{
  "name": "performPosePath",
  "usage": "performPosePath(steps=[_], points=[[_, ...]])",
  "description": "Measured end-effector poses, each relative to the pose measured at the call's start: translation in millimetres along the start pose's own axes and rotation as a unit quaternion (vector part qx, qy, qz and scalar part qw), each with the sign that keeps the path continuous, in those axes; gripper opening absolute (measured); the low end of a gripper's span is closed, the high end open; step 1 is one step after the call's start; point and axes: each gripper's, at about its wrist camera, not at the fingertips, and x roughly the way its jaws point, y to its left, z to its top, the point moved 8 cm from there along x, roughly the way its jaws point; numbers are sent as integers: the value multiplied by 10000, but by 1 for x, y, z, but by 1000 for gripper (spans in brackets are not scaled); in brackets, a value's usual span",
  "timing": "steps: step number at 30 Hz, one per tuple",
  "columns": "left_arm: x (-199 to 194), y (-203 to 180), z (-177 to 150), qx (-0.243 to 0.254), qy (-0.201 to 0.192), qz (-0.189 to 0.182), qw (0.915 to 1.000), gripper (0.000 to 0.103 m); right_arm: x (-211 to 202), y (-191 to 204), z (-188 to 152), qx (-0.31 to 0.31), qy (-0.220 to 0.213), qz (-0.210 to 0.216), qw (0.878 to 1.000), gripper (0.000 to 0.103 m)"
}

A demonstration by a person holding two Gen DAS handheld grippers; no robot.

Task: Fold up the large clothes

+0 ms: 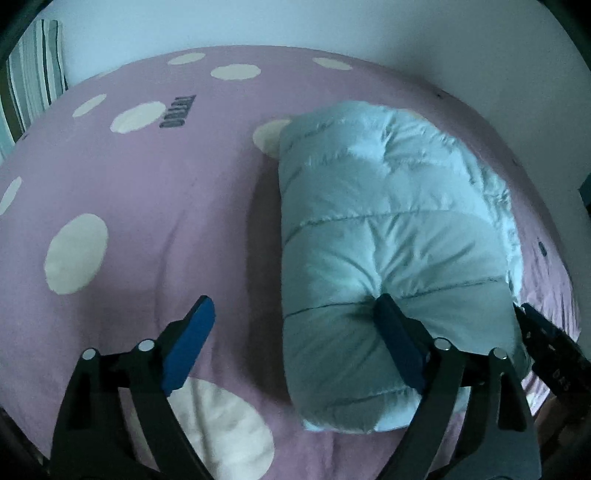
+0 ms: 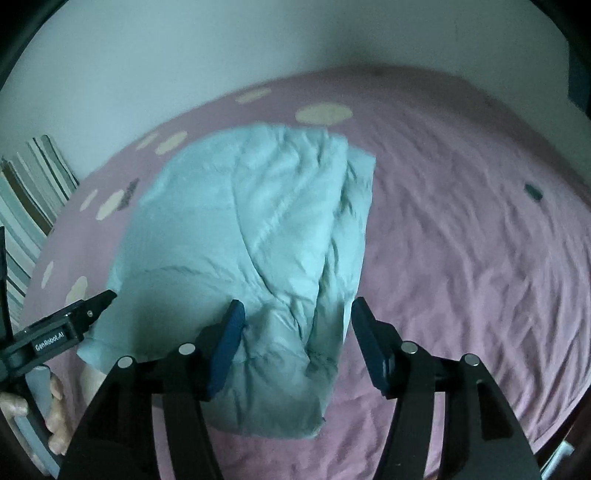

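On the bedspread, one folded jacket.

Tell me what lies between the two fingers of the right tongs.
In the right wrist view, the near end of the folded puffer jacket lies between the fingers of the open right tongs.

- pink bedsheet with cream dots, wrinkled toward 3 o'clock in right wrist view
- dark printed lettering near 11 o'clock
- striped pillow at 10 o'clock edge
- pale wall at 12 o'clock
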Motion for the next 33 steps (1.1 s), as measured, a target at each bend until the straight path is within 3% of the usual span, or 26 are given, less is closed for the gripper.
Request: performPosePath(steps=[5,7,10,13,26,33], points=[[16,-6,-5,56,38,-92,9999,91,22,-1,-4,211,248,319,9990,66],[21,-8,-4,62,68,-141,9999,91,30,2,-4,337,298,560,9974,50],[27,-10,-2,51,120,-233,9996,86,32,3,-3,314,283,627,9971,36],[29,-14,2,125,107,-217,9996,85,34,4,1,304,266,710,9967,29],[35,-9,17,-5,127,-155,9998,84,47,16,20,111,195,985,9949,24],[23,-15,16,190,139,-141,9996,79,19,5,12,136,136,918,9956,18]])
